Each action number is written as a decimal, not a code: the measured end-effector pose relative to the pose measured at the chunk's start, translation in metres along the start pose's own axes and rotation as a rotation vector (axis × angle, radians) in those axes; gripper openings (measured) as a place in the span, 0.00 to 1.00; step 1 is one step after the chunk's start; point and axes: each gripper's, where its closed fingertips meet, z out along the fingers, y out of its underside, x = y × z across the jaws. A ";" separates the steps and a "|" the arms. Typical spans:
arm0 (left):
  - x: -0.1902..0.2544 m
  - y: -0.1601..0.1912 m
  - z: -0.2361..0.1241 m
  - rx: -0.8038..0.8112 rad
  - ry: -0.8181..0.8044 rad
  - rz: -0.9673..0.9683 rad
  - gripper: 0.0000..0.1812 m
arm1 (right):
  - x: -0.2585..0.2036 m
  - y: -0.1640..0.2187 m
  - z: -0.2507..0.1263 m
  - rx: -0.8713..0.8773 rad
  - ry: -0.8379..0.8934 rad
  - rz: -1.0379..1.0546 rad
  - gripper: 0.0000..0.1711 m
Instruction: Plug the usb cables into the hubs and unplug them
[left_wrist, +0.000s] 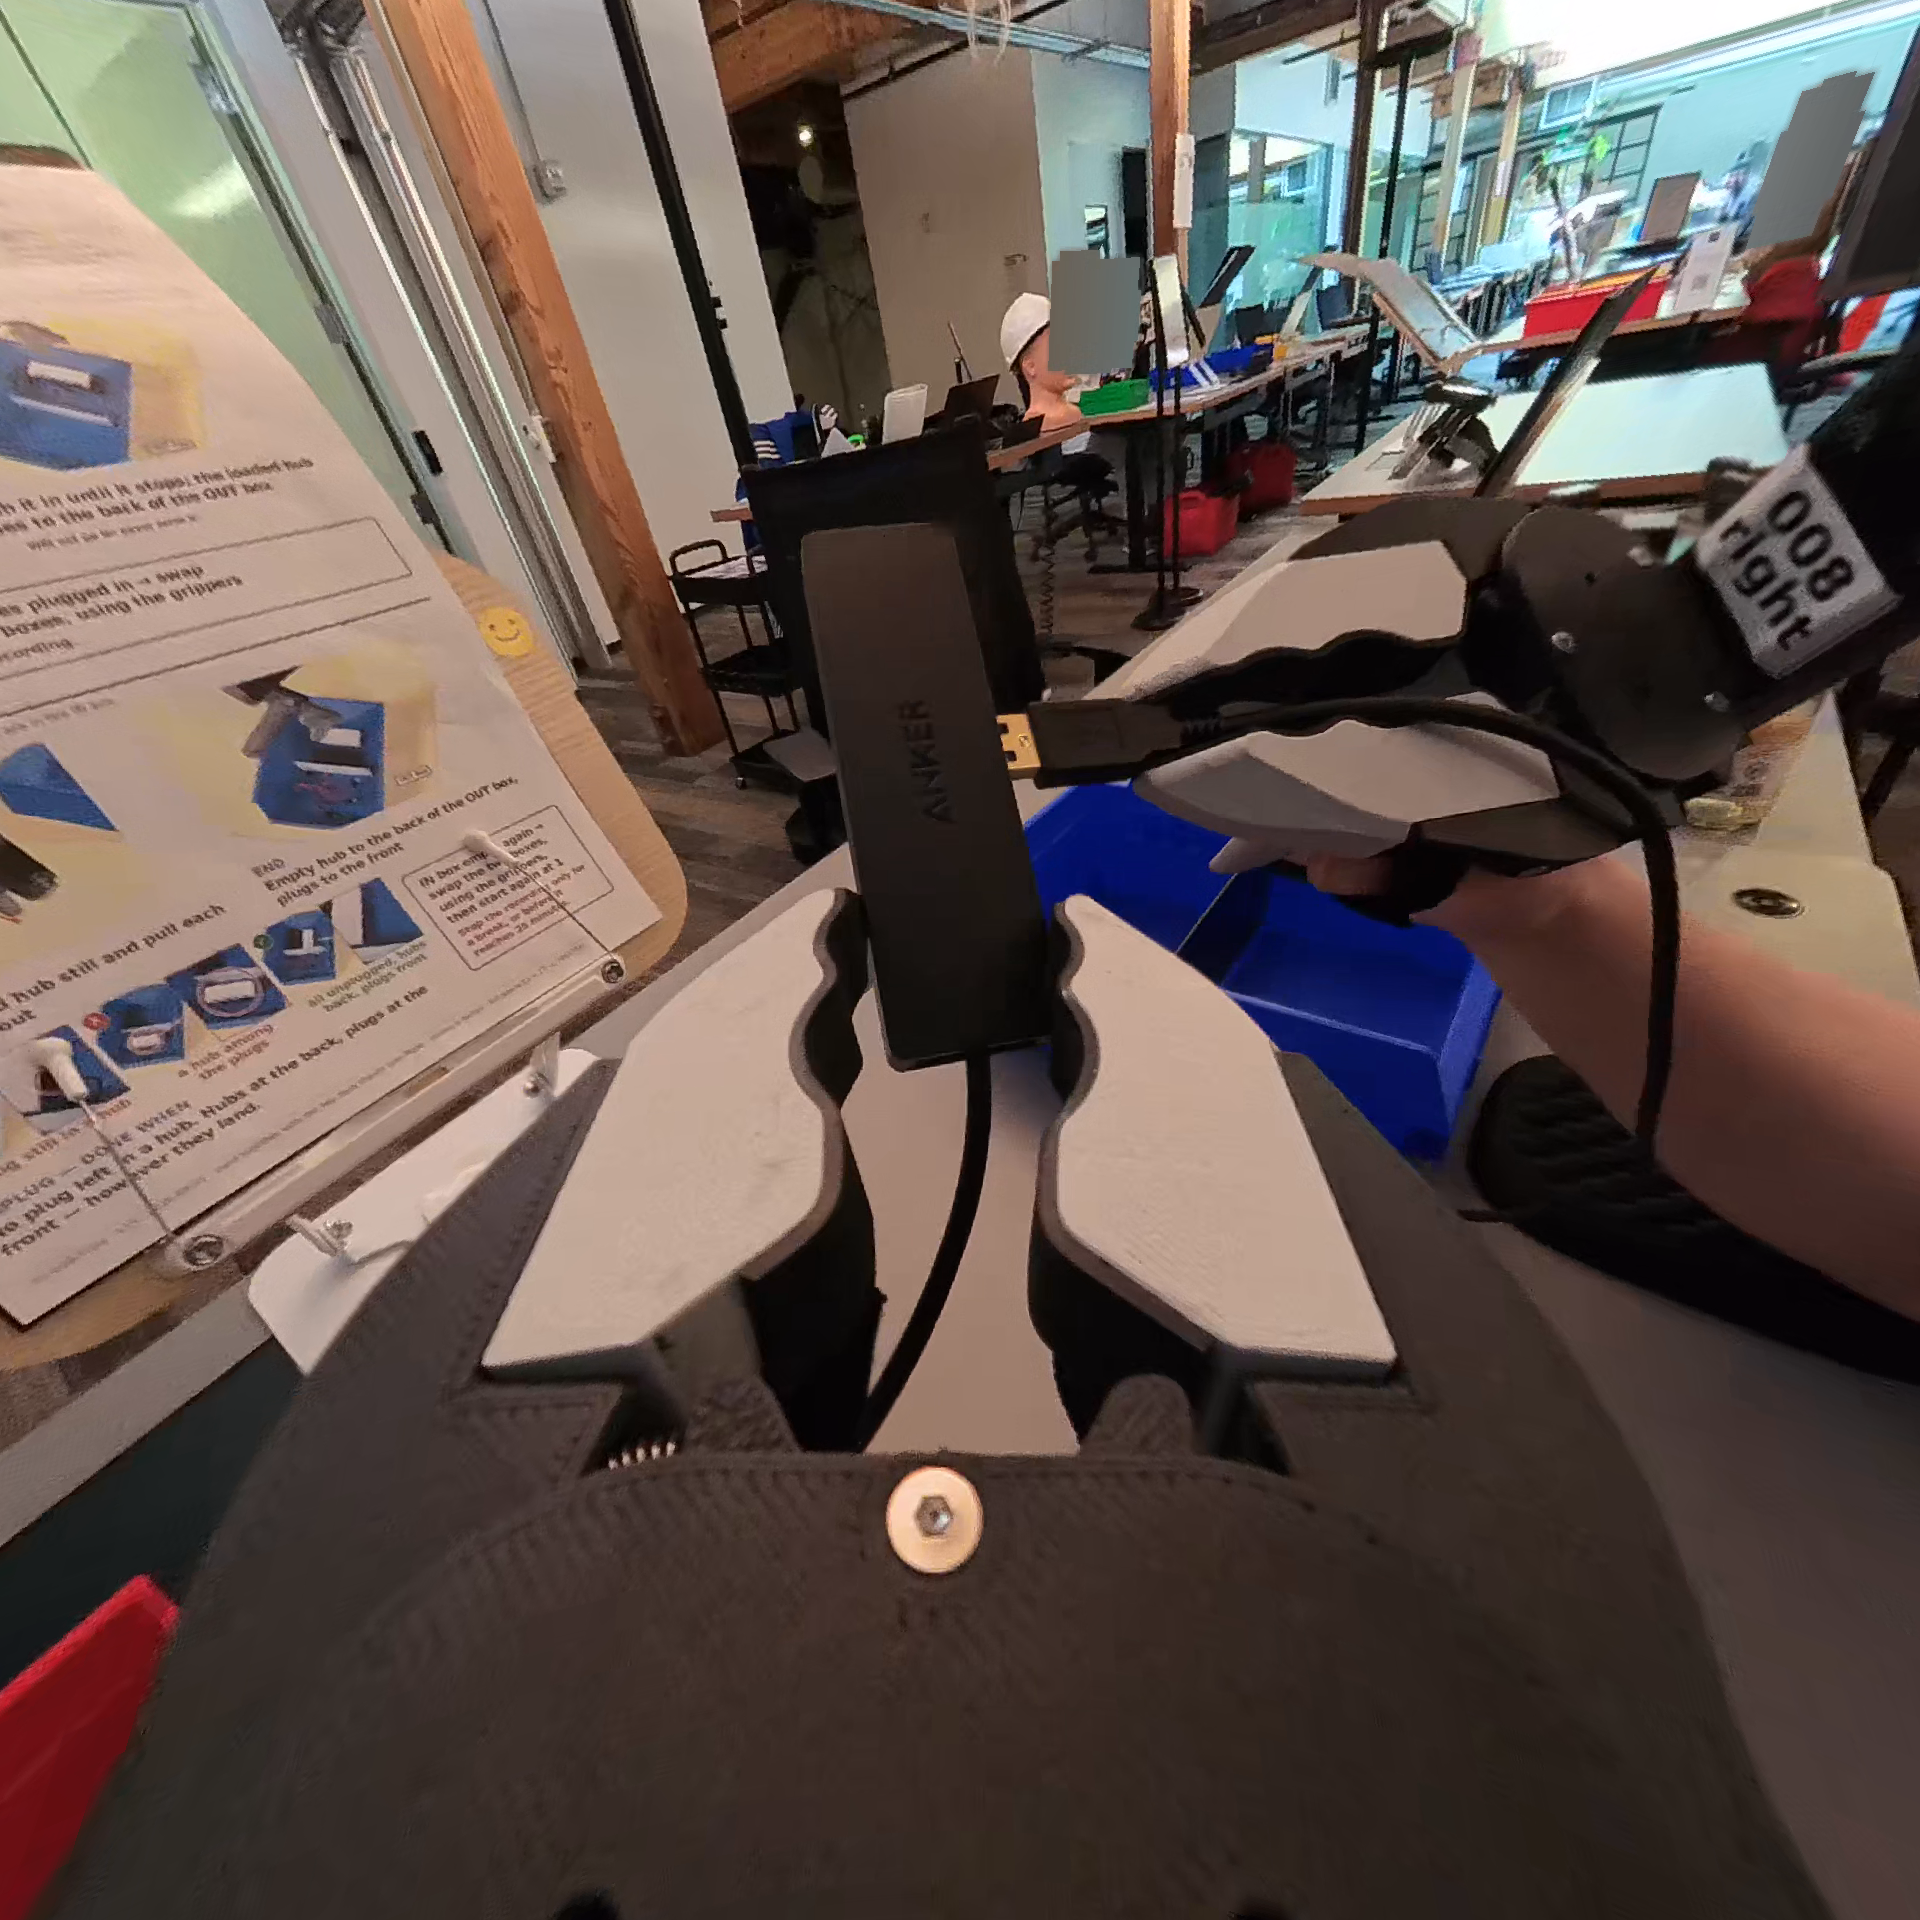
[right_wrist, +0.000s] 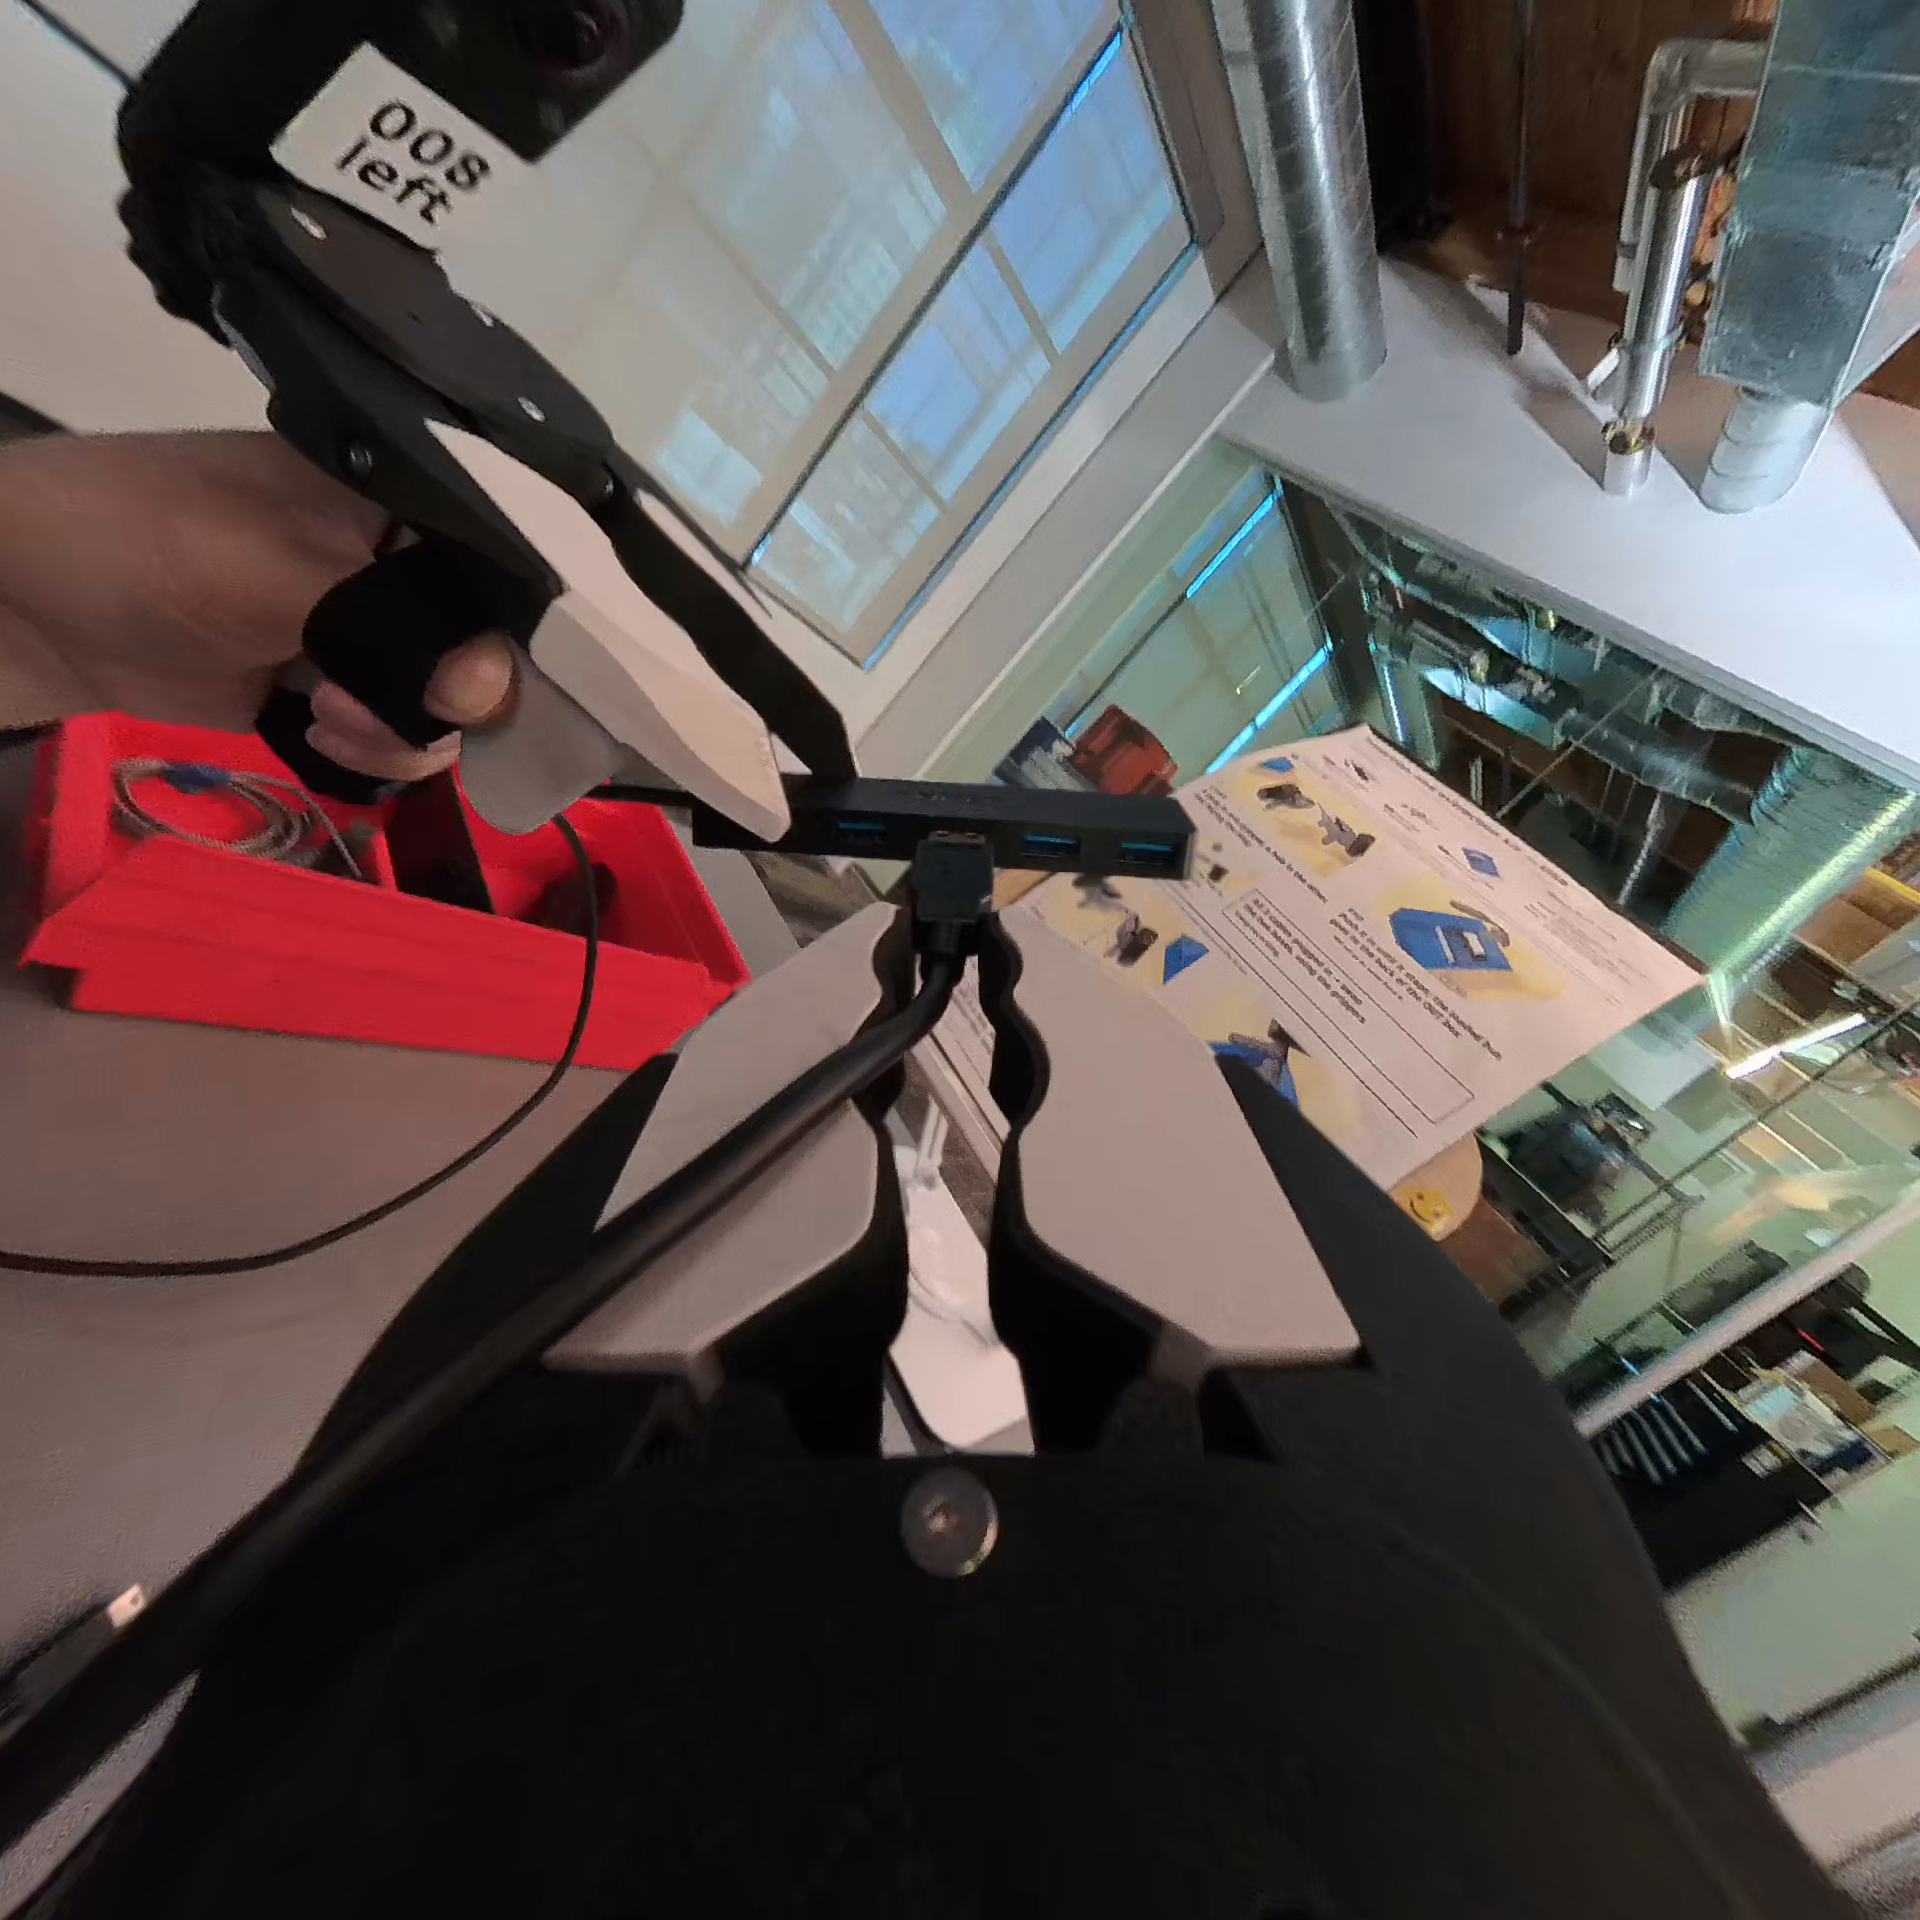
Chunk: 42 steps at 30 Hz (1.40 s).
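Observation:
My left gripper (left_wrist: 956, 966) is shut on the lower end of a black USB hub (left_wrist: 914, 769) and holds it upright above the table. In the right wrist view the hub (right_wrist: 1039, 816) lies crosswise, its blue ports facing me, with the left gripper (right_wrist: 790, 795) on its left end. My right gripper (right_wrist: 948, 925) is shut on a black USB plug (right_wrist: 948, 878). The plug's gold tip (left_wrist: 1023, 743) is at the hub's side, at the second port, with most of the metal still showing. The right gripper (left_wrist: 1132, 727) comes in from the right, and its cable (left_wrist: 1621, 831) loops down.
A blue bin (left_wrist: 1299, 966) sits behind the hub on the table. A red bin (right_wrist: 312, 935) holding a coiled cable (right_wrist: 208, 810) is to the left. An instruction sheet (left_wrist: 260, 779) stands on a board at the left. Another plug (right_wrist: 114, 1610) lies on the table.

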 end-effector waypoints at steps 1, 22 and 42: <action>0.001 -0.002 0.000 0.010 0.002 -0.001 0.18 | 0.001 -0.001 -0.001 0.018 -0.001 0.013 0.07; 0.008 -0.016 0.003 0.112 -0.064 0.101 0.18 | 0.006 -0.019 -0.009 0.069 0.134 -0.172 0.07; -0.008 0.007 0.015 0.029 -0.185 0.271 0.22 | -0.023 -0.017 0.005 0.046 0.072 -0.280 0.07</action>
